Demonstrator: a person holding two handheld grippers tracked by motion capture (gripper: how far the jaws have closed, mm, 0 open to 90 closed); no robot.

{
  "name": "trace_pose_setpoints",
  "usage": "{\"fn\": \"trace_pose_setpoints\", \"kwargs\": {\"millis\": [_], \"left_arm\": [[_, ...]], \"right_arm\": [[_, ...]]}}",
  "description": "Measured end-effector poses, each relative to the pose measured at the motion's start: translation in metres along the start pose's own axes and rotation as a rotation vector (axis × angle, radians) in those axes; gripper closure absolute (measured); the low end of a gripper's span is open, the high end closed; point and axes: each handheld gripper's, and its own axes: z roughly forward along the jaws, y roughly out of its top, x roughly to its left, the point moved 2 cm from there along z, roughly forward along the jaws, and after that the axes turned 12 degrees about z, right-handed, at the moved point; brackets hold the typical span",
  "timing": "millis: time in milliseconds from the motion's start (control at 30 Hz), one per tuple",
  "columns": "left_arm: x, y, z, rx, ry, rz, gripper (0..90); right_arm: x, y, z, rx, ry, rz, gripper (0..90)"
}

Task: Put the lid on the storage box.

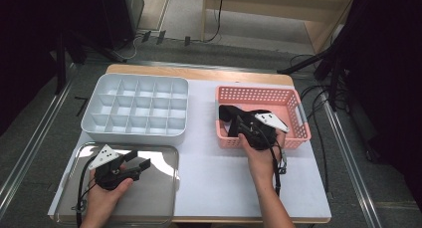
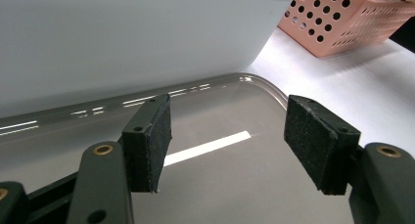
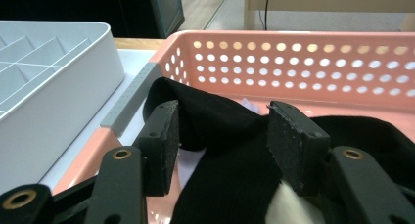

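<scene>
One black cloth (image 3: pixel 230 150) lies in the pink basket (image 1: pixel 296 116), partly masked by your right gripper (image 3: pixel 222 141), whose open jaws straddle it unpressed. Your left gripper (image 2: pixel 227 136) hovers open, level over the steel tray (image 2: pixel 235 185).

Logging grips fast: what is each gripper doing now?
Left gripper: open, empty, over the metal tray.
Right gripper: open, black cloth between its jaws, in the pink basket.
</scene>
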Motion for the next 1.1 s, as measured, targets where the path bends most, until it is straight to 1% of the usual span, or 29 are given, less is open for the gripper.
{"fn": "trace_pose_setpoints", "kwargs": {"millis": [100,133,167,333,367,533,600,667,767,800,867,933,967,1000,1067,1100], "left_arm": [[0.000,0.000,-0.001,-0.007,0.001,-0.002,35.2],[0.000,0.000,-0.001,-0.008,0.001,-0.002,35.0],[0.000,0.000,-0.001,-0.008,-0.002,0.002,34.8],[-0.002,0.000,-0.001,-0.004,0.008,0.013,32.5],[-0.002,0.000,-0.001,-0.004,0.008,0.014,32.1],[-0.001,0.000,-0.001,-0.006,0.008,0.011,31.1],[-0.001,0.000,-0.001,-0.003,0.009,0.012,31.1],[-0.001,0.000,-0.001,-0.002,0.008,0.012,31.0],[-0.001,0.000,0.000,0.001,0.009,0.013,31.0],[-0.001,0.000,0.000,0.002,0.009,0.013,31.0],[-0.001,0.000,0.000,0.005,0.008,0.014,31.0],[-0.001,0.000,0.000,0.006,0.007,0.011,31.1],[-0.001,0.000,0.000,0.005,0.005,0.011,31.1],[-0.001,0.000,0.000,0.005,0.003,0.013,31.2],[-0.001,0.000,0.000,0.006,0.001,0.014,31.9],[-0.001,0.000,0.000,0.005,0.000,0.012,31.9]], "right_arm": [[0.003,0.001,0.008,0.018,0.016,-0.016,45.3],[0.004,0.000,0.011,0.033,0.017,-0.014,45.3],[0.004,0.000,0.013,0.036,0.016,-0.014,45.4],[0.001,0.000,0.027,0.070,0.003,0.021,47.4],[0.001,-0.001,0.029,0.081,-0.007,0.018,48.0],[0.001,0.001,0.039,0.111,-0.021,0.007,48.1],[0.001,0.003,0.044,0.124,-0.026,0.015,47.6],[0.001,0.003,0.048,0.141,-0.027,0.034,47.7],[0.002,0.003,0.053,0.163,-0.041,0.031,47.7],[0.003,0.003,0.054,0.177,-0.040,0.038,47.9],[0.003,0.003,0.057,0.185,-0.051,0.040,49.9],[0.003,0.002,0.059,0.207,-0.068,0.034,54.9],[0.003,0.002,0.059,0.220,-0.075,0.041,58.0],[0.002,0.003,0.060,0.223,-0.081,0.043,62.8],[-0.001,0.003,0.059,0.227,-0.090,0.066,75.0],[-0.002,0.003,0.058,0.229,-0.098,0.065,80.2]]}}
